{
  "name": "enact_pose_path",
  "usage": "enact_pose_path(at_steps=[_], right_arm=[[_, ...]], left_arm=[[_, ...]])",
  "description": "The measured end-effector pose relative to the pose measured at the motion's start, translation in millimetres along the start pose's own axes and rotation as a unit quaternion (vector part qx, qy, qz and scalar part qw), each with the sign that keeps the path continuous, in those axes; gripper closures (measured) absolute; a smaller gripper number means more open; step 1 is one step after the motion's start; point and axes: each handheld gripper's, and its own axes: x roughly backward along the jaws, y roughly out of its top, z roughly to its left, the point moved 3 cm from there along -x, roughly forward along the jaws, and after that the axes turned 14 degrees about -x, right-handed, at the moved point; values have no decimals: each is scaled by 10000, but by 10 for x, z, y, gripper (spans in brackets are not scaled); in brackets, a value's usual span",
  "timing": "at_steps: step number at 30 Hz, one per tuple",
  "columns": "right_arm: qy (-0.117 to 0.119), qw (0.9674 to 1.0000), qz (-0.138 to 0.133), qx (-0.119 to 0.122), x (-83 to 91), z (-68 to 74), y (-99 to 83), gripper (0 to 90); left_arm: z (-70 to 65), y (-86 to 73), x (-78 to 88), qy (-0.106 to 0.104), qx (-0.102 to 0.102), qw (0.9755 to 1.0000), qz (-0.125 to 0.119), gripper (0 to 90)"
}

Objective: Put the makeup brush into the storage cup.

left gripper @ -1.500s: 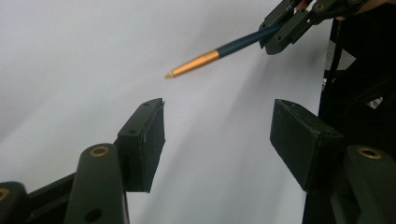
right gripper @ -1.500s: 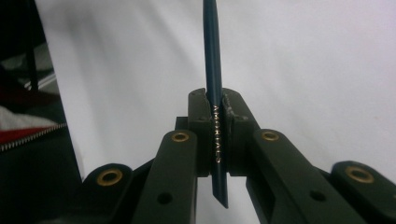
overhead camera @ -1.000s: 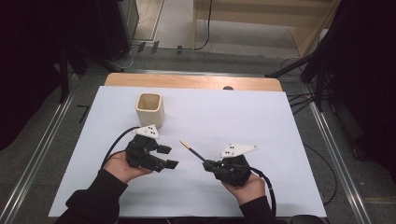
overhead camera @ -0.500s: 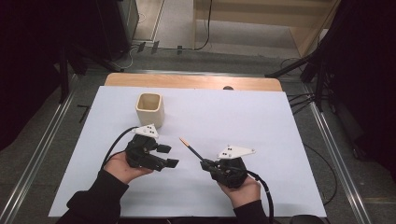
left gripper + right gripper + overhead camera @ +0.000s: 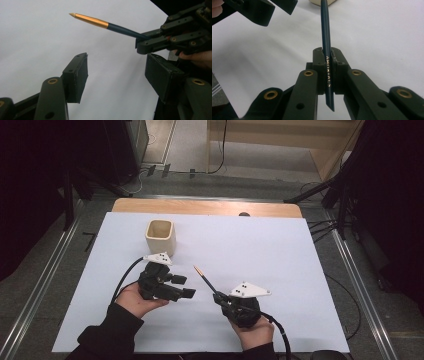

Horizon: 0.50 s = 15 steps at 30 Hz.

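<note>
**Pencil held up between two grippers**

Shifted a little since a second ago: the right gripper (image 5: pixel 218 296) has drifted slightly toward the person's edge of the tabletop (image 5: pixel 280 250), carrying the pencil (image 5: pixel 206 280) with it; left gripper (image 5: pixel 189 286) unmoved.

Right jaws clenched on the pencil. In the right gripper view the dark blue shaft (image 5: pixel 326 45) passes straight up between the pads, gold lettering on it at the grip, and a short end sticks out below. From above, the pencil slants up and to the left, off the white surface, gold end foremost.

Left jaws released, spread wide, nothing between them. In the left gripper view they (image 5: pixel 117 75) sit just under the pencil (image 5: pixel 100 23), whose gold tip points left; the right gripper (image 5: pixel 140 41) comes in from the right. No contact between the left jaws and the pencil.

Cream square cup (image 5: pixel 160 237) stands upright behind the left gripper, near it, mouth open upward.
</note>
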Motion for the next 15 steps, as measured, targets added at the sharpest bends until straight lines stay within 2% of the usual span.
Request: enact_pose_path(at_steps=[5,15], right_arm=[[-90,9998,-171,-35,-22,49,-69,851],[-87,9990,-413,-131,-66,132,-150,852]], left_arm=[[-1,17,-22,-6,153,9998,-83,365],[-11,38,-29,-51,363,9989,-287,393]])
